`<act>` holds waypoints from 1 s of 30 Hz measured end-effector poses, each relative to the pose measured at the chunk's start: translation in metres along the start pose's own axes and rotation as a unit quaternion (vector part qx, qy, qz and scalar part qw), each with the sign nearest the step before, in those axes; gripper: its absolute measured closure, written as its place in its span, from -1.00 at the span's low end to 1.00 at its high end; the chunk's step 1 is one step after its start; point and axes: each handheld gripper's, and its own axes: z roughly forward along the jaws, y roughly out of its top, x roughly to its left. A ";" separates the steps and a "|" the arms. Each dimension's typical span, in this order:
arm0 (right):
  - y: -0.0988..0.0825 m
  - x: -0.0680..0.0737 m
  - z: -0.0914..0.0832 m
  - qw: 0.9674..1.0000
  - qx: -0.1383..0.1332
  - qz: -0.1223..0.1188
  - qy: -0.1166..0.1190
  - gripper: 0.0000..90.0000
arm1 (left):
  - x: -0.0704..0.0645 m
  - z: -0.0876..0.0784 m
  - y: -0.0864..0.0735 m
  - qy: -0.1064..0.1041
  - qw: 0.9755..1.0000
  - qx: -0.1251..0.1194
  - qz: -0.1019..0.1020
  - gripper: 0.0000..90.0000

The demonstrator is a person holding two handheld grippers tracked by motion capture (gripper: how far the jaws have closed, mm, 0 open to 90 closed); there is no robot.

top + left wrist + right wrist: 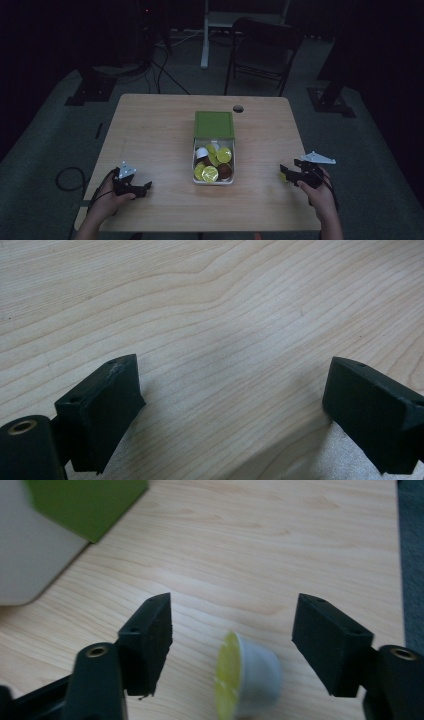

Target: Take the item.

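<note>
One capsule [247, 680] lies on its side on the table [280, 555] between my right gripper [232, 647]'s parted jaws, released, well right of the box [213, 159]; my left gripper [227, 412] gapes empty; many capsules remain boxed, so unloading has barely begun.

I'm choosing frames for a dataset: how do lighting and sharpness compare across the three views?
High view: dim, room nearly black, table and box still readable. Left gripper view: bright, wood grain crisp, soft shadows by the jaws. Right gripper view: well lit, but the capsule and green lid look soft.
</note>
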 end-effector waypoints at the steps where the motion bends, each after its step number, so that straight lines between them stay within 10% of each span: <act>1: 0.002 0.002 0.000 1.000 -0.001 -0.004 0.003 -0.34 | 0.000 0.000 0.000 0.000 1.000 0.000 0.000 -0.80; 19: 0.018 0.042 0.019 0.994 -0.008 -0.050 0.097 -0.57 | 0.000 0.000 0.000 0.000 1.000 0.000 0.000 -0.80; 30: 0.015 0.063 0.031 0.981 0.001 -0.101 0.167 -0.68 | 0.000 0.000 0.000 0.000 1.000 0.000 0.000 -0.80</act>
